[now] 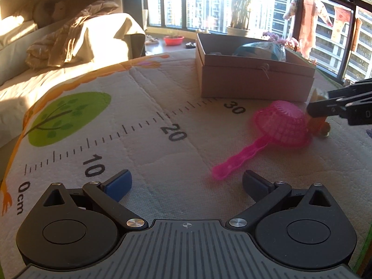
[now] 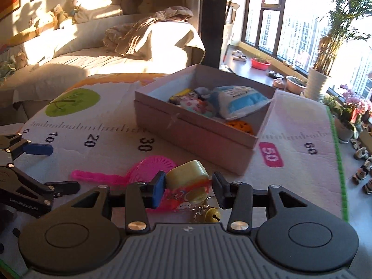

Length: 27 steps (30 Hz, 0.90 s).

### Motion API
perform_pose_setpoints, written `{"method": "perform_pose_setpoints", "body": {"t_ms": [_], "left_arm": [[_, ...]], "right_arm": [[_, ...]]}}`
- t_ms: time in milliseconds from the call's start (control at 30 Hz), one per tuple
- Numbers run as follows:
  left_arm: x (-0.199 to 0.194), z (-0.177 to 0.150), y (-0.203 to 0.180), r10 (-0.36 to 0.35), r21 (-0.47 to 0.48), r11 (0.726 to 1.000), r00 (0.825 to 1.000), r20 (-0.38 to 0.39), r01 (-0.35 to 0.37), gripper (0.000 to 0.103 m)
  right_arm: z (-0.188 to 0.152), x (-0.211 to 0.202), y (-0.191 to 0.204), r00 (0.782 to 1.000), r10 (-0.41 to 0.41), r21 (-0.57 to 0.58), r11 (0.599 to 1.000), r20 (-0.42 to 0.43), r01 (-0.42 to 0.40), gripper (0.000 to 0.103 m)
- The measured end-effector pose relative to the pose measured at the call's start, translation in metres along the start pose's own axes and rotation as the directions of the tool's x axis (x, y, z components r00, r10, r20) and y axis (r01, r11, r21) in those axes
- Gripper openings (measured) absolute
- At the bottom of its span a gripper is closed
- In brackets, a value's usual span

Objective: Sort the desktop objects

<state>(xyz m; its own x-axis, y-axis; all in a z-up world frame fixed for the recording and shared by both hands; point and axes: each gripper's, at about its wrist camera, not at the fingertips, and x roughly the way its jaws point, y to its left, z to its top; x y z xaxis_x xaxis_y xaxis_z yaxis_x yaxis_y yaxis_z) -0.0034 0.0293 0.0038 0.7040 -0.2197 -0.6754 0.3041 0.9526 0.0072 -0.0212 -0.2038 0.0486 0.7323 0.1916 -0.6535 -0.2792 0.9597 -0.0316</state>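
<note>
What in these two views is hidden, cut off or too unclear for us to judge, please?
- Box contents: in the left wrist view the near wall hides most of them.
- Yellow keychain toy: whether the right gripper touches it is unclear in the right wrist view.
- Pink strainer: its near part is behind that gripper's finger.

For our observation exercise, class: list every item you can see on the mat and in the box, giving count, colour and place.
Box: one, pale cardboard, open, on the mat past the 30 mark.
Packet: one, blue and white, inside the box.
Orange disc: one, in the box's near corner.
Other box contents: several, mixed colours, too jumbled to name.
Strainer: one, pink, upside down on the mat.
Keychain toy: one, pale yellow, with a yellow bell, beside the strainer.
Mat: one, cream, printed ruler and green tree.
Left claw: open, near the strainer's handle.
Right claw: open around the keychain toy.
</note>
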Motion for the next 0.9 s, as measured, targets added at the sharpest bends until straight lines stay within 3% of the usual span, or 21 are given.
{"method": "perform_pose_setpoints", "body": {"t_ms": [67,200,267,400,533,700,900], "left_arm": [[0.000,0.000,0.000,0.000,0.000,1.000,1.000,0.000,0.000,0.103],[0.000,0.000,0.000,0.001,0.000,1.000,1.000,0.001,-0.001,0.103],[0.000,0.000,-0.001,0.004,0.001,1.000,1.000,0.000,-0.004,0.103],[-0.001,0.001,-0.002,0.020,-0.012,1.000,1.000,-0.006,-0.020,0.103],[-0.001,0.002,-0.008,0.039,-0.030,0.999,0.999,-0.014,-0.039,0.103],[-0.002,0.002,-0.018,-0.016,-0.009,1.000,0.999,-0.027,0.016,0.103],[0.005,0.008,-0.019,0.002,-0.023,1.000,1.000,-0.031,-0.002,0.103]], "right_arm": [[-0.001,0.007,0.013,0.999,0.048,0.004,0.999,0.001,-0.048,0.044],[-0.002,0.012,0.024,0.996,0.094,0.011,0.995,0.008,-0.094,0.056],[-0.003,0.012,0.020,0.997,0.081,0.032,0.996,0.018,-0.082,0.060],[-0.010,0.007,-0.003,0.999,0.009,0.114,0.993,0.046,-0.014,0.079],[-0.024,0.008,-0.023,0.999,-0.042,0.178,0.983,0.034,0.035,0.087],[-0.037,0.009,-0.030,0.998,-0.044,0.241,0.970,0.041,0.032,0.091],[-0.048,0.014,-0.023,0.999,-0.034,0.227,0.974,0.040,0.024,0.095]]}}
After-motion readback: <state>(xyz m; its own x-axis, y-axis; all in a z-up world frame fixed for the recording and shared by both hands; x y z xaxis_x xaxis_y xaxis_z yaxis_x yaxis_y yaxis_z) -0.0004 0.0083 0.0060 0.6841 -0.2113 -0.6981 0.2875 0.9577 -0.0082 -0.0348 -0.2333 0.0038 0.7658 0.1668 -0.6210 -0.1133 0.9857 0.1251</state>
